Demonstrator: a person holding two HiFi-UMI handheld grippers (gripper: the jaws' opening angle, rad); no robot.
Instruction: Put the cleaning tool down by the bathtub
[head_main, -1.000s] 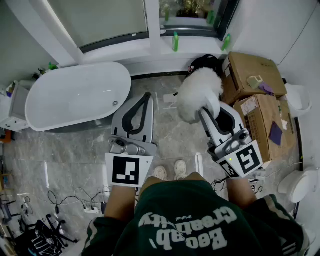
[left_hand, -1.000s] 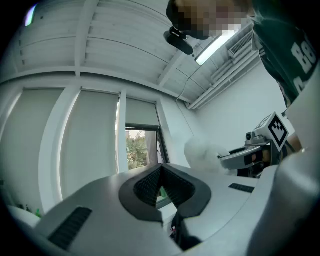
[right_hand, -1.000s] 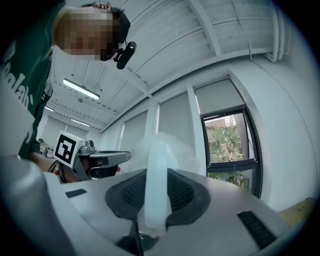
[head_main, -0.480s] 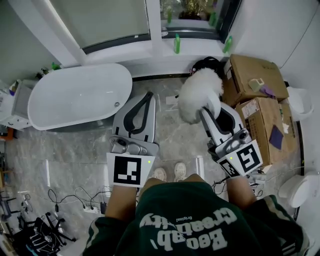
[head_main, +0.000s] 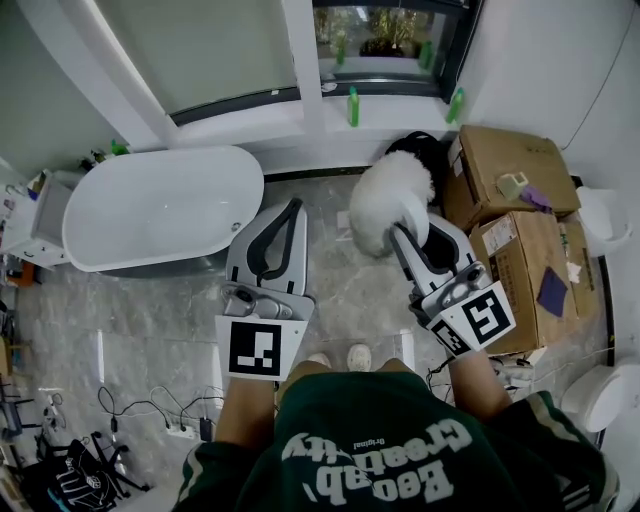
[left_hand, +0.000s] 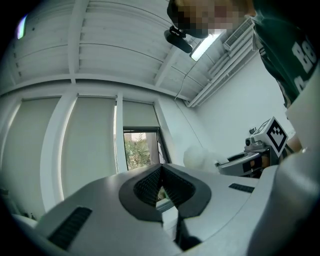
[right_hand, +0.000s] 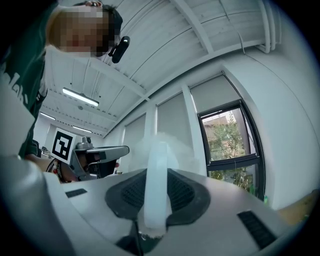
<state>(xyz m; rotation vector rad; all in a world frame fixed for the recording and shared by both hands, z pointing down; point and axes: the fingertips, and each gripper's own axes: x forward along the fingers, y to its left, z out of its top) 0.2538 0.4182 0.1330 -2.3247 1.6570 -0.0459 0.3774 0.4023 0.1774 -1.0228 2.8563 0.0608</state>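
Duster (head_main: 382, 205) edged nearer bathtub (head_main: 160, 205); clamped between right gripper's (head_main: 411, 222) fingers (right_hand: 127, 192).

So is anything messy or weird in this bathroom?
A bit, yes. Cardboard boxes are piled against the right wall, odd for a bathroom, and loose cables with a power strip sprawl across the floor at lower left. Nothing looks spilled or broken.

A bathroom is shown: a white freestanding bathtub (head_main: 160, 205) is set on a grey marble-tiled floor (head_main: 150, 300) below a window (head_main: 390, 30), bottles (head_main: 352, 105) are lined on the sill (head_main: 400, 108), and cardboard boxes (head_main: 510, 170) are stacked at the floor's right edge.
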